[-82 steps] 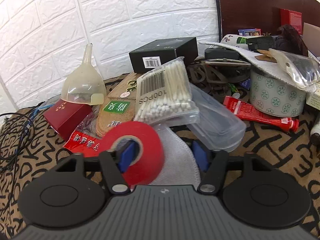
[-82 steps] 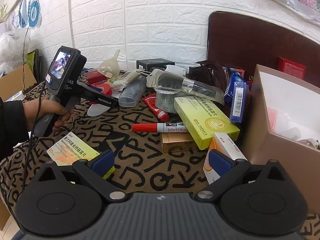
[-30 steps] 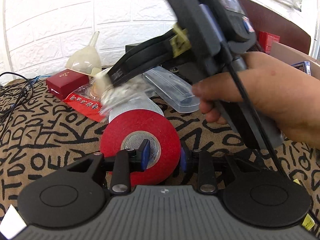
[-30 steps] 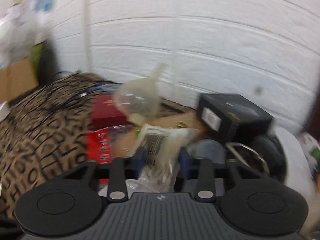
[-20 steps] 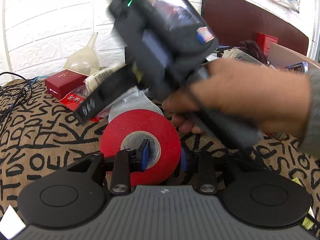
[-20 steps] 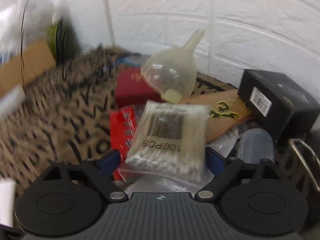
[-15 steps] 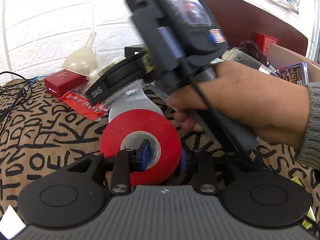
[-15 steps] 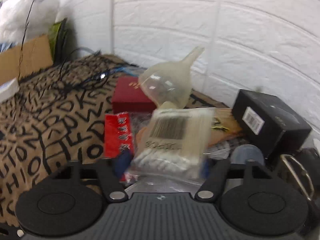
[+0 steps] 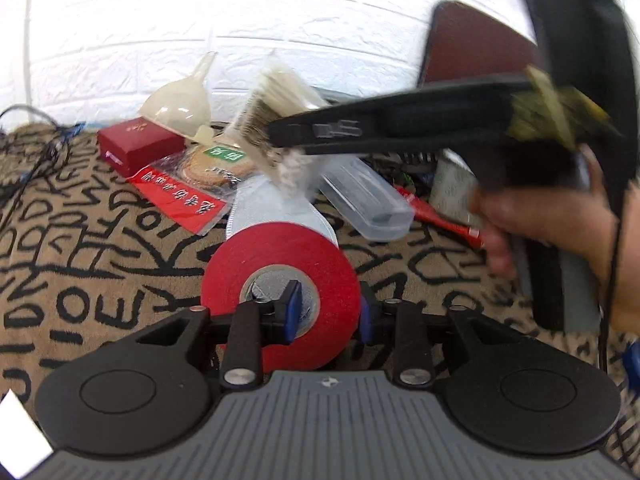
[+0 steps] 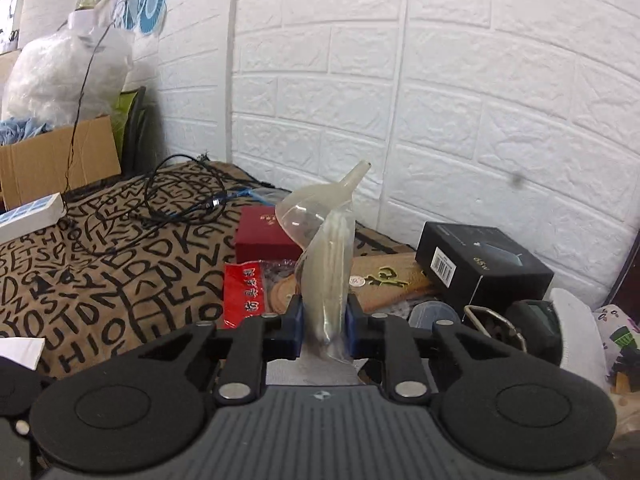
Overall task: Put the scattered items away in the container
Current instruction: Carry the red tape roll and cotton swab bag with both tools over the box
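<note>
The left hand-held gripper was closing on the red tape roll, one pad inside the core and the other on the outer rim, so the wall of the roll sat pinched between them; that grip suits a ring, since it stops the roll from turning or slipping while carried. The roll hung just in front of the clear plastic case on the letter-patterned table. The right hand-held gripper was closing too, and its pads pressed the bag of cotton swabs edge-on, upright, held up in front of the funnel and the red box; a thin floppy packet is probably easiest to keep when squeezed across its flat faces. The container showed in neither view now. Against the picture of half a second before, the swab bag had turned from broadside to narrow edge between the pads, and in the left view the right hand had swung over to the right side, clear of the tape.
</note>
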`<action>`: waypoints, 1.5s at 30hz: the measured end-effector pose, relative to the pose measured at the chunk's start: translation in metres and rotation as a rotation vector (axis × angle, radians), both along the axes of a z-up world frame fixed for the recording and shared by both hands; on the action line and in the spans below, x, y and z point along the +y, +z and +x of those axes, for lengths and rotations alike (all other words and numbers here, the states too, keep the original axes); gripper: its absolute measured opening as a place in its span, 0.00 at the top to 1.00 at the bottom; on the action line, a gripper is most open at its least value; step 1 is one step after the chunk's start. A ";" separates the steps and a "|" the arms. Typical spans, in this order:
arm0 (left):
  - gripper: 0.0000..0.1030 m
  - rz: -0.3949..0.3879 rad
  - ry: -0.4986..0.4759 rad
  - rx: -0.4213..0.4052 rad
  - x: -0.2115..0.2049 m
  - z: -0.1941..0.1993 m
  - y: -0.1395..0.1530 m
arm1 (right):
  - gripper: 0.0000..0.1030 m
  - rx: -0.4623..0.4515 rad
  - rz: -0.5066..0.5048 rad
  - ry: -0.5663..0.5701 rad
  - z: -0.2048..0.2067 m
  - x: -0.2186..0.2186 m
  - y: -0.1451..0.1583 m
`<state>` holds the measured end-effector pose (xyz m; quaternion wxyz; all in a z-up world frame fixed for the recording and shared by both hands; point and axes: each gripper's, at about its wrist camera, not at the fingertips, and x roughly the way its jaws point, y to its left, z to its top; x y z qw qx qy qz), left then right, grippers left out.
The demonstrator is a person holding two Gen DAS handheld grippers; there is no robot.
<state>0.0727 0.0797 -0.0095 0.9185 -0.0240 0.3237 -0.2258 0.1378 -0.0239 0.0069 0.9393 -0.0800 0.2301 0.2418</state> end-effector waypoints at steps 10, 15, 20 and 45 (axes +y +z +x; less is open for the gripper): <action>0.76 -0.014 0.025 -0.054 0.000 -0.025 0.028 | 0.85 -0.089 0.090 -0.002 -0.047 -0.032 0.042; 0.77 0.004 -0.026 -0.115 -0.023 -0.028 0.054 | 0.85 -0.157 0.116 -0.032 -0.078 -0.053 0.069; 0.76 -0.009 -0.122 -0.169 -0.067 -0.032 0.076 | 0.85 -0.219 0.125 -0.097 -0.111 -0.087 0.095; 0.76 0.039 -0.429 -0.161 -0.348 -0.073 0.092 | 0.84 -0.206 0.134 -0.689 -0.246 -0.342 0.084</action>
